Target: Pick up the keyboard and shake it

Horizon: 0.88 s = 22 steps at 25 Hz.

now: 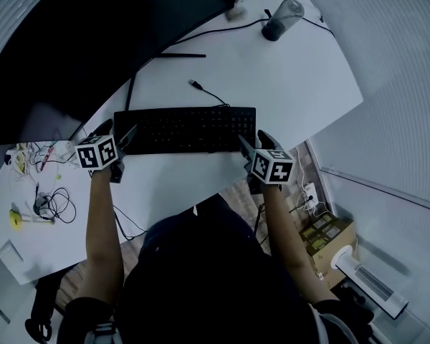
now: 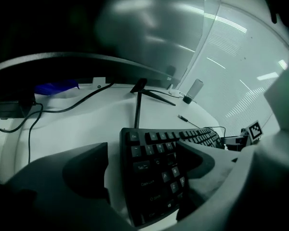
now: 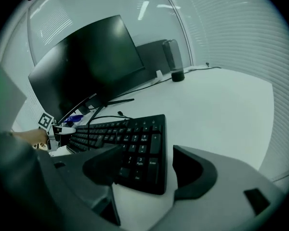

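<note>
A black keyboard (image 1: 185, 129) lies flat on the white desk (image 1: 294, 84), in front of the monitor. My left gripper (image 1: 129, 137) is at the keyboard's left end and my right gripper (image 1: 244, 144) at its right end. In the left gripper view the left gripper (image 2: 144, 171) stands open, its jaws astride the keyboard's (image 2: 156, 160) left end, one jaw over the keys and one over the bare desk. In the right gripper view the right gripper (image 3: 149, 170) is open too, with the number-pad end of the keyboard (image 3: 137, 141) between its jaws. No pad visibly presses on it.
A large dark monitor (image 1: 93, 41) stands behind the keyboard, with its stand foot (image 2: 149, 91) and cables. A dark cylinder (image 1: 282, 18) stands at the far right. A loose cable plug (image 1: 194, 84) lies behind the keyboard. Wires and small clutter (image 1: 43, 185) are at the left. The desk edge is close to me.
</note>
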Tool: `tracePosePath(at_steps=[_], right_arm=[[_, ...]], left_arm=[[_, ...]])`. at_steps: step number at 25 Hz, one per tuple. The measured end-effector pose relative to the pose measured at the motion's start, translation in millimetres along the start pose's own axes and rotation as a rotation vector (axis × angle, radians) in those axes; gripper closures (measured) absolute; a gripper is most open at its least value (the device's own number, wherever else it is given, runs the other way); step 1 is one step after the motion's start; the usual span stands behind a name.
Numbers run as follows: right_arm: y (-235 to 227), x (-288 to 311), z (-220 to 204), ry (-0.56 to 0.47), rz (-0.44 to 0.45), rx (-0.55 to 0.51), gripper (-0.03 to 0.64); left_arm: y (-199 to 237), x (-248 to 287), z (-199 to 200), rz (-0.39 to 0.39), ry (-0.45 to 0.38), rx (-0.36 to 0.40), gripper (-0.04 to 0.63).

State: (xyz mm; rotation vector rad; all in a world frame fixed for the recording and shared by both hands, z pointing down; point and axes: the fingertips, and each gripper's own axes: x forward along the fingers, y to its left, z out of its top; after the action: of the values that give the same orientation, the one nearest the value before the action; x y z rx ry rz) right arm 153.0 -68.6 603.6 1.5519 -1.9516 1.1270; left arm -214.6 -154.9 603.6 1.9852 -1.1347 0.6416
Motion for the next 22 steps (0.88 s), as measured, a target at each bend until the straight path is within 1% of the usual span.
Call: tracePosePath(at_steps=[3,7,11,13,16,19,22], right_arm=[[-4,8,-5,0.049,0.021,0.035,0.299],[-4,11,-6,0.1,0.039,0.035,0.298],[-5,13,-6,0.143,0.034,0.019,0.298],[-4,14,-7,0.165,0.03,0.017,0.298],[3,15,-8,0.193,0.056,0.044,0.301],[4,17,-10,0.216,0.015,0.031,0.301],[1,19,-10,0.216,-0.021,0.035,0.301]], left_arm=[[-3,6,-3,-0.023,0.036,0.008,0.181],[-4,11,-4,-0.04,0.079,0.023,0.175],[-10,16,-6,-0.058,0.145,0.088,0.169],[-10,17,-8,-0.052,0.169,0.099,0.169],[-10,17,-8,-0.031,0.185,0.093,0.17],[-9,18,-8,-0.007,0.183,0.073,0.17],[-8,19,-7,0.02,0.167,0.049,0.17]])
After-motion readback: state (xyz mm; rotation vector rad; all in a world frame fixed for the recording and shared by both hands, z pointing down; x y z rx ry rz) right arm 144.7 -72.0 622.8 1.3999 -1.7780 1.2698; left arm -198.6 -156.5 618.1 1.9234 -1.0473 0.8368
